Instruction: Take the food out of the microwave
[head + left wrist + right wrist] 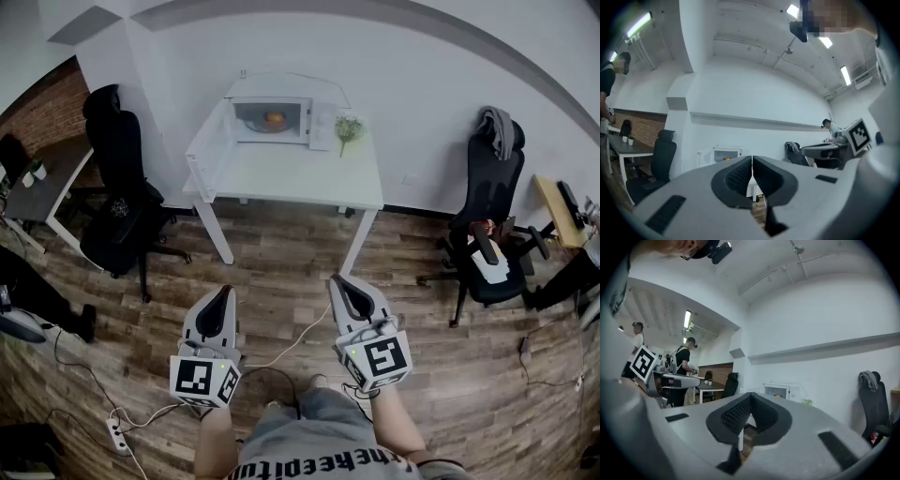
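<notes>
Standing well back from the white rectangular table (281, 178), you hold the grey left gripper (225, 292) and the grey right gripper (341, 281) level over the brown wood-plank floor (281, 272), each with its dark ribbed jaws pressed together on nothing. The round orange food (275, 119) sits inside the white box-shaped microwave (272, 101) at the table's back edge. Its door (212, 141) hangs open to the left, and a small green plant (348, 127) stands just beside it on the right.

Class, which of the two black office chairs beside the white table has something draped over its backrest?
The right chair, on the right of the white table: a grey garment hangs over its backrest, while the left chair has a bare one.
</notes>
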Demonstrator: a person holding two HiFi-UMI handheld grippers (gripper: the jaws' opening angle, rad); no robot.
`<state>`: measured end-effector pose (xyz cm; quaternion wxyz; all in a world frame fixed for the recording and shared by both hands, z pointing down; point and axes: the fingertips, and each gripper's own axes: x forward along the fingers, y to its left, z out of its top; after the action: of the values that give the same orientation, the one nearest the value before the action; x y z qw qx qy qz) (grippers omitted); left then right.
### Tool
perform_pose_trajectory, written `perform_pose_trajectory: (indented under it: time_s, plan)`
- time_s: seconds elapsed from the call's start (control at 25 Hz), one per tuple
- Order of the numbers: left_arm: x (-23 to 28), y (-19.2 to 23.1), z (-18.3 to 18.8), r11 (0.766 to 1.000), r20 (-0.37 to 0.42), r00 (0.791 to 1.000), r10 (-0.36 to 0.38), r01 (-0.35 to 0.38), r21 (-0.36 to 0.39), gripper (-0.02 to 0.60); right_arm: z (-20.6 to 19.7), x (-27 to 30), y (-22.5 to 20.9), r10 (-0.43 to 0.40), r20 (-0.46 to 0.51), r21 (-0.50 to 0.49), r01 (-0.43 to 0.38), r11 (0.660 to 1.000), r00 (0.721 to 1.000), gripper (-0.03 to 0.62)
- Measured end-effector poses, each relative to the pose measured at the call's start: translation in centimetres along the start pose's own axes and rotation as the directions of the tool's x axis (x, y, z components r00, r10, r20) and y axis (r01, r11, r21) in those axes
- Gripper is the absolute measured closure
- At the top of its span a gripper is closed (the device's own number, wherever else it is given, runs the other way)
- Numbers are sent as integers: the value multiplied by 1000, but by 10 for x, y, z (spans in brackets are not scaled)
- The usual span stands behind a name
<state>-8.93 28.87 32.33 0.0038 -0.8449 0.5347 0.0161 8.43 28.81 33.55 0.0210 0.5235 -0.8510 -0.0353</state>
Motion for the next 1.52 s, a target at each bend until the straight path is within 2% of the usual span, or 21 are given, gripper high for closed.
perform_pose_trajectory:
  time_s: [0.88, 1.16, 1.32, 1.52]
  plan:
    - [50, -17, -5, 1000, 20, 1000, 1, -2, 12, 572, -4, 22, -47, 25, 17, 3, -25, 1000, 1000, 589]
    - [83, -35, -2, 997, 21, 1000, 2, -4, 80, 572, -6, 39, -72, 71, 61, 22, -72, 997, 996, 589]
    - [93, -45, -2, 998, 14, 1000, 12, -13, 66, 572, -9, 45, -82, 89, 60, 31, -91, 995, 994, 589]
    - [107, -47, -9, 995, 9, 1000, 3, -4, 95, 572, -10, 54, -89, 98, 58, 48, -101, 994, 993, 589]
